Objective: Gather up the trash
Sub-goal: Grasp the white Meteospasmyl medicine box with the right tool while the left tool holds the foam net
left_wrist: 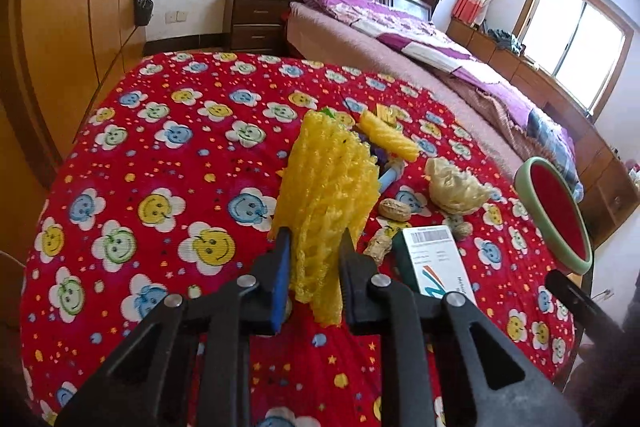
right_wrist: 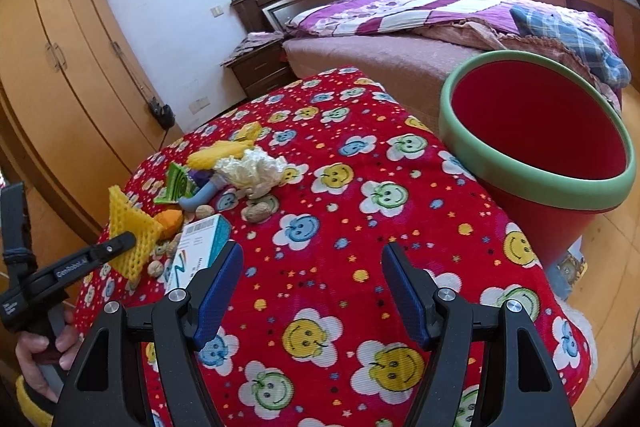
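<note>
Gripping a piece of yellow foam net [left_wrist: 326, 203], the left gripper [left_wrist: 314, 247] had its jaws pinched on the lower part of it, and the net stood up between them, lifted off the red counter [left_wrist: 160, 267] with the smiling flowers. In the right wrist view the same net [right_wrist: 134, 227] hung at the tip of the left gripper [right_wrist: 120, 241], and a hand [right_wrist: 44, 351] held the handle at the left edge.

To the right of the net lay the rest of the trash: a second yellow foam piece [left_wrist: 386, 135], some peanuts [left_wrist: 395, 209], a crumpled pale bag [left_wrist: 456, 185] and a small box [left_wrist: 440, 263] with a barcode, just beside the left gripper.

Further right, the right gripper [right_wrist: 312, 287] hovered over the cloth with its jaws spread wide and nothing between them. At the far right stood the red bin [right_wrist: 536, 143] with a green rim, beside the counter edge, and its inside looked empty.
</note>
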